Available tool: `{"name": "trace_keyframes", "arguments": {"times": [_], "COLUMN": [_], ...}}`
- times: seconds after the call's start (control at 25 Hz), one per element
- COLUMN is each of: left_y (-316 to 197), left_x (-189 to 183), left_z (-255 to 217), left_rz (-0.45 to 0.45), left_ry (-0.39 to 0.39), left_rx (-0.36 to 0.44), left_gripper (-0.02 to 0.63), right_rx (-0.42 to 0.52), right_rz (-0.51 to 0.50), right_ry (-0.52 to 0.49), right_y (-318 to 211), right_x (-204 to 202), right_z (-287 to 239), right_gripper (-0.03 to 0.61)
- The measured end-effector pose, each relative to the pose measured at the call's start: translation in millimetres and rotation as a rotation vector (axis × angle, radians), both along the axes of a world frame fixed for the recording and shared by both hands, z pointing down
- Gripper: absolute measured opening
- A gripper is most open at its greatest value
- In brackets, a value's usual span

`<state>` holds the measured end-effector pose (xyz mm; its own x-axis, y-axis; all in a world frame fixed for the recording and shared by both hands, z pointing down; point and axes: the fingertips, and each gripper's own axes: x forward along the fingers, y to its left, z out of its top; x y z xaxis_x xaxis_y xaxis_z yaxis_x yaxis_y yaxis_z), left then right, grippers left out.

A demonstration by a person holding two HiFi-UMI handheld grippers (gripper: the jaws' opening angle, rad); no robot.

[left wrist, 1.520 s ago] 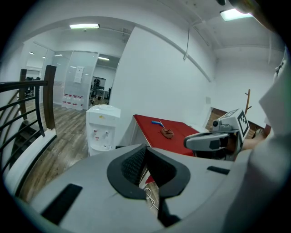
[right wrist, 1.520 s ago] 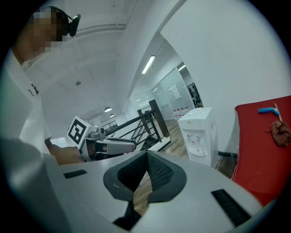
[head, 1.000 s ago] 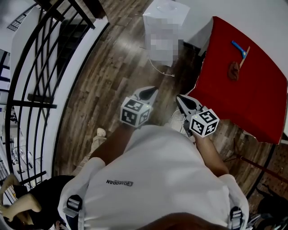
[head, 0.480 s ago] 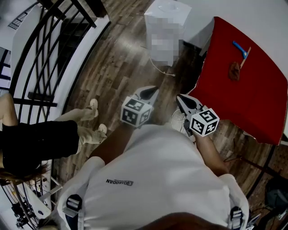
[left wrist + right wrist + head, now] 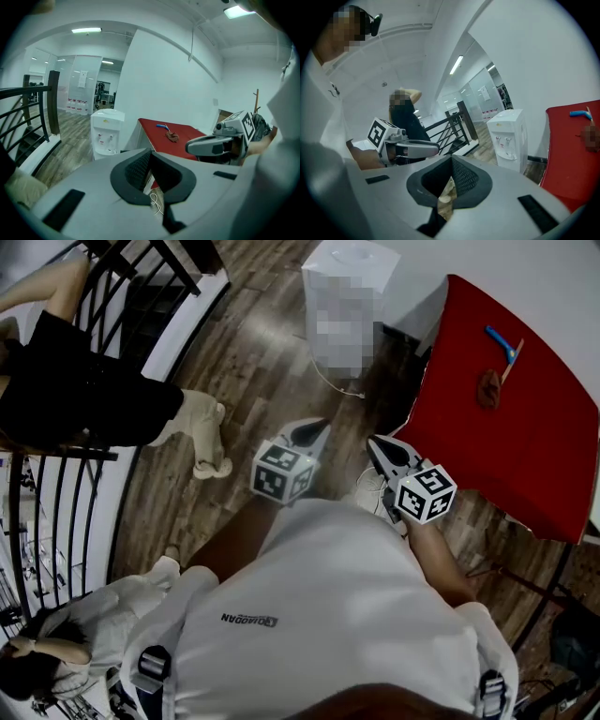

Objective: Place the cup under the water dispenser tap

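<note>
The white water dispenser (image 5: 345, 306) stands on the wood floor against the wall, ahead of both grippers; it also shows in the left gripper view (image 5: 106, 131) and the right gripper view (image 5: 509, 138). No cup shows in any view. My left gripper (image 5: 314, 430) and right gripper (image 5: 375, 444) are held side by side at waist height, both pointing toward the dispenser. The left gripper (image 5: 151, 152) is shut with nothing in it. The right gripper (image 5: 451, 159) is likewise shut and holds nothing.
A red-covered table (image 5: 506, 418) stands to the right with a blue tool (image 5: 499, 341) and a brown lump (image 5: 487, 387) on it. A black stair railing (image 5: 56, 456) runs along the left. A person in black (image 5: 75, 390) stands by it, another person (image 5: 75, 634) lower left. A white cable (image 5: 342, 388) lies by the dispenser.
The person in black has walked from the lower left up along the railing to the upper left. A second person has come in at the lower left. Both grippers have stayed put.
</note>
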<state>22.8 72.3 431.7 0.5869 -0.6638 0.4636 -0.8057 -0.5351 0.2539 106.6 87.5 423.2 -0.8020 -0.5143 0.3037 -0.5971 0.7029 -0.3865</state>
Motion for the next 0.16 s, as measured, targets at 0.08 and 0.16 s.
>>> {"name": "trace_keyframes", "arguments": {"times": [0.08, 0.16], "left_y": [0.0, 0.2], "left_x": [0.6, 0.8], "left_z": [-0.3, -0.2], "left_rz": [0.0, 0.0], "left_ry": [-0.001, -0.001], "left_rx": [-0.001, -0.002], "left_gripper": [-0.003, -0.003], "right_rx": [-0.002, -0.003], "right_rz": [0.0, 0.0], "right_ry": [0.0, -0.002], "right_y": [-0.4, -0.6], "right_x": [0.3, 0.3], "right_z": [0.2, 0.1], "right_gripper": [0.021, 0.021]}}
